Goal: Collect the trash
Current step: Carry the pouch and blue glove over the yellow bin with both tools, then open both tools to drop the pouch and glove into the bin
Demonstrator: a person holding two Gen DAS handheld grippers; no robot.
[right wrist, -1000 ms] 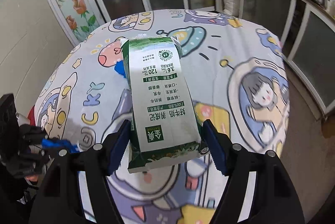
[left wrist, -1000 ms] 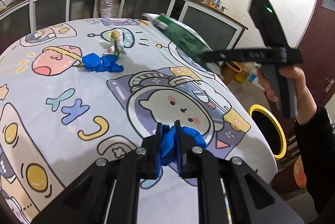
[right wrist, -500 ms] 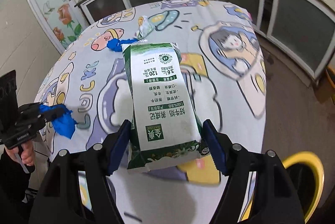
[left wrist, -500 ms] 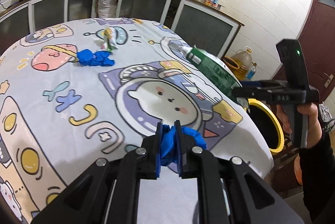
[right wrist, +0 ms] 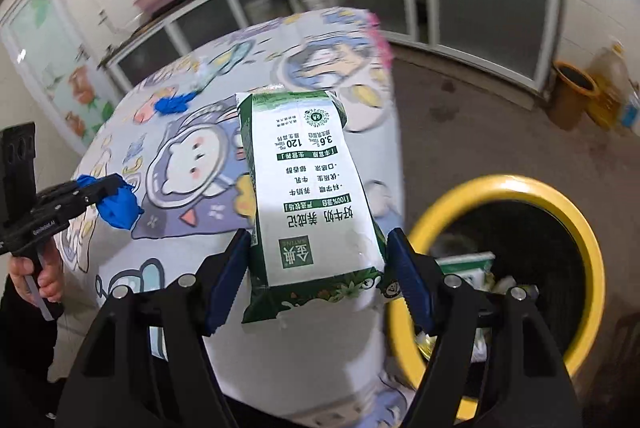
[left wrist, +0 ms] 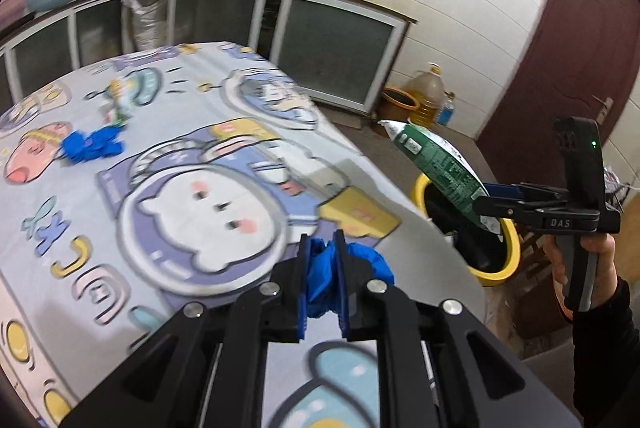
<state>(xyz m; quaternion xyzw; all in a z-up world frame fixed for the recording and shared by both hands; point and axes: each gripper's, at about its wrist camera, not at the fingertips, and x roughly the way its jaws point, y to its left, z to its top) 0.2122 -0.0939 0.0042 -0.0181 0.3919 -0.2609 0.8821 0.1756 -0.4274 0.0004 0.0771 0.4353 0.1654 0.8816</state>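
- The left gripper has its fingers pressed nearly together, pinching a crumpled blue glove above the near edge of the desk.
- The right gripper has its fingers spread wide, clamping the lower end of a green-and-white milk carton above the desk's right edge, just beside the yellow-rimmed bin on the floor.
- A second blue glove and a small wrapper lie on the far left of the desk.

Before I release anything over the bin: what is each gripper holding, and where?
Left gripper: crumpled blue glove, pinched mid-bunch. Right gripper: milk carton, gripped across its bottom end.
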